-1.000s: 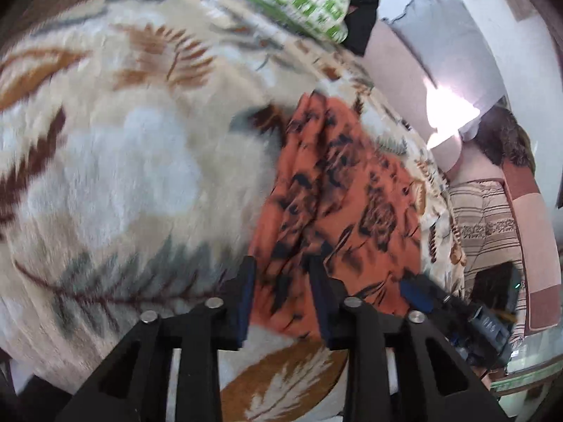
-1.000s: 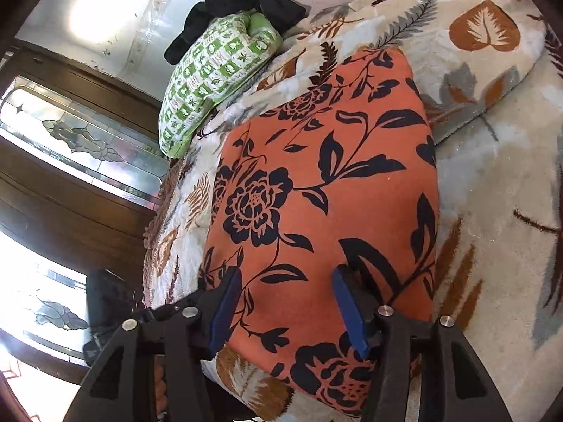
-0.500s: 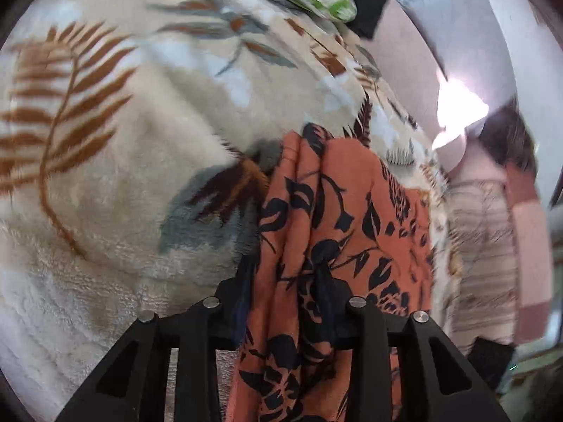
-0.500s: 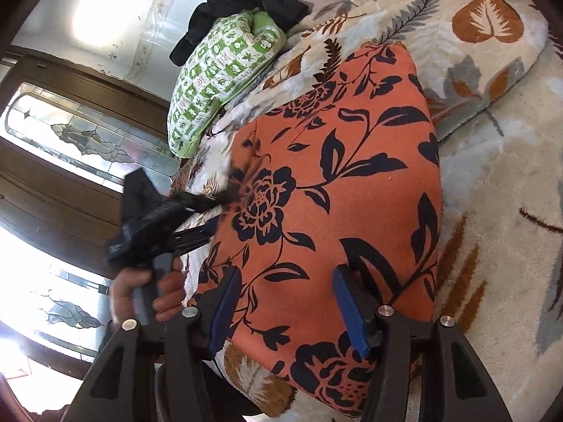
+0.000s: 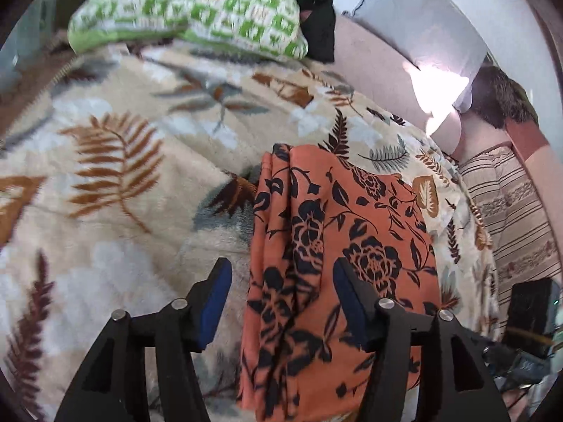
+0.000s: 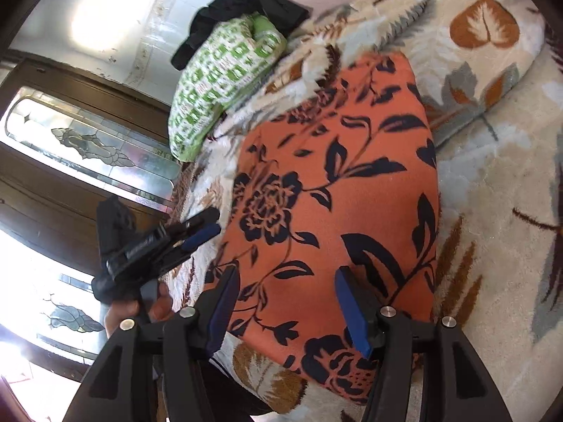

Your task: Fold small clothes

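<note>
Now your left gripper [image 5: 281, 302] stands with its jaws spread wide and nothing between them; half a second ago they were pinched on the bunched edge of the orange floral garment [image 5: 337, 253], and a second ago they were closing around that edge. So the fold has been laid and let go. The garment lies on the leaf-patterned blanket [image 5: 116, 183], lower centre of the left wrist frame, with a doubled, rippled edge along its left side and a flat panel to the right.

Your right gripper [image 6: 286, 307] has its jaws wide apart too, gripping nothing, hovering over the garment's near end at the bottom of its frame; it has barely shifted over the last second. In that same view the left gripper sits at left centre, just off the cloth's edge.

Judging by this, one fold is finished and another, probably crosswise, is likely needed.

The green-and-white printed pillow [image 5: 190, 10] at upper left carries small markings, too blurred to read. No brand or label is legible elsewhere.
</note>
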Motion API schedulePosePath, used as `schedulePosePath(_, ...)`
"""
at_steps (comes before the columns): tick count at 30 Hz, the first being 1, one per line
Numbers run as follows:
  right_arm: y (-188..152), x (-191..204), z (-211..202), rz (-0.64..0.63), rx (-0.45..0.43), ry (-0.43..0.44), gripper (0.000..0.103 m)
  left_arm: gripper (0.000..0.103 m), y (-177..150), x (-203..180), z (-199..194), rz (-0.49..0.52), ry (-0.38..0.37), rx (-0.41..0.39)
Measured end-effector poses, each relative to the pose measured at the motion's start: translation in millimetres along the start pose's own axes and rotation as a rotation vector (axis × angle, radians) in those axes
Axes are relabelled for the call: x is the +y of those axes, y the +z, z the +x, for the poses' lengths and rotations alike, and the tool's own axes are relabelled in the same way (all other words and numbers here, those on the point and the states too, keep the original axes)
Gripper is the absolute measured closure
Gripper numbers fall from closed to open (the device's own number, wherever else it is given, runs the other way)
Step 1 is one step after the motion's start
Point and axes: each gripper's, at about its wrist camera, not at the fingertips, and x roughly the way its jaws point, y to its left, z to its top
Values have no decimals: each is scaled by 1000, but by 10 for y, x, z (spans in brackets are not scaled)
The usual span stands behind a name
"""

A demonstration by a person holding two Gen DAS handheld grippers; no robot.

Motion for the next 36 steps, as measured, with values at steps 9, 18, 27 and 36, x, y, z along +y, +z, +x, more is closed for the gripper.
schedulePosePath(9,-227,149,-201,-22,-17,-47,35,37,-286,-205,-346,72,130,-66)
schedulePosePath(18,-280,31,-389,9,-49,-66,35,33,-319,-218,-439,72,106,-73)
schedulePosePath(27,29,-482,-562,142,-106,-68,28,22,-139,-75,-135,31,79,-21)
schedulePosePath(36,403,-850,-141,231,-44,-35,26,22,-61,-105,266,42,103,54)
